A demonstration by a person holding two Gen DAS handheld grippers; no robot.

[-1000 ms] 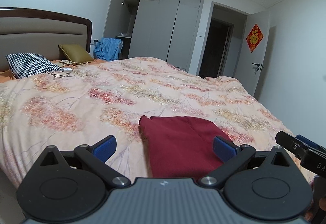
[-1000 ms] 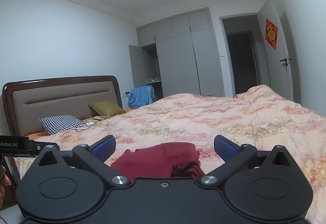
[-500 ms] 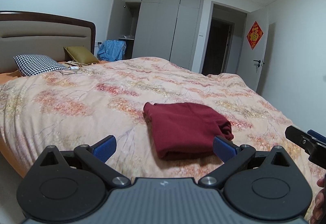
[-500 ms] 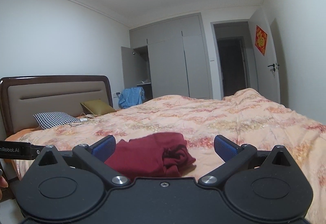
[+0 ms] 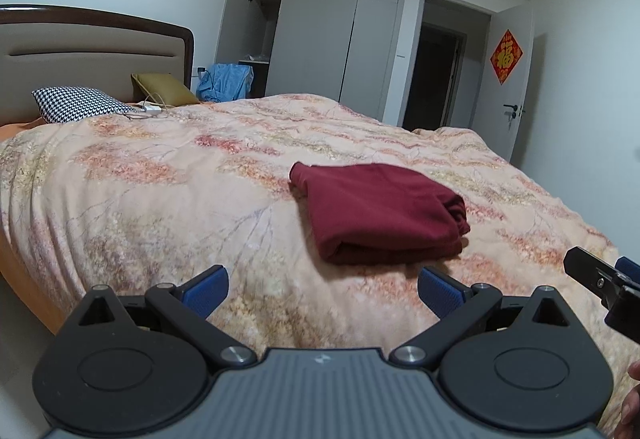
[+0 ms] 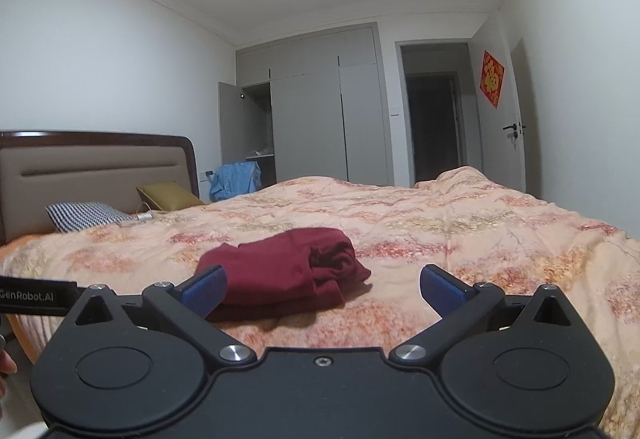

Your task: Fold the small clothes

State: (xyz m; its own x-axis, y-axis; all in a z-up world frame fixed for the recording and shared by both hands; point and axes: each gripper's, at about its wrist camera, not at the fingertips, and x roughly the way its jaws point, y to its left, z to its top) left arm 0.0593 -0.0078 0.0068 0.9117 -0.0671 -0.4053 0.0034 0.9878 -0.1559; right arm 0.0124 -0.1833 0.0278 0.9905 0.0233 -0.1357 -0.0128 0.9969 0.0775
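Note:
A dark red garment (image 5: 380, 213) lies folded into a compact stack on the floral quilt (image 5: 160, 175), near the bed's front edge. In the right wrist view the same red garment (image 6: 280, 271) shows its bunched folded end facing right. My left gripper (image 5: 322, 289) hovers open, short of the garment, with nothing between its blue pads. My right gripper (image 6: 323, 289) is open too, held back from the stack and empty. The right gripper's tip (image 5: 600, 279) shows at the right edge of the left wrist view.
A houndstooth pillow (image 5: 78, 105) and an olive cushion (image 5: 162, 89) lie by the headboard (image 5: 92, 55), with a white cable beside them. A blue garment (image 5: 224, 81) hangs near the open grey wardrobe (image 5: 320, 27). A doorway stands at the back right.
Both grippers have pulled back from the red garment, which now lies farther ahead and fully in view. Both stayed open.

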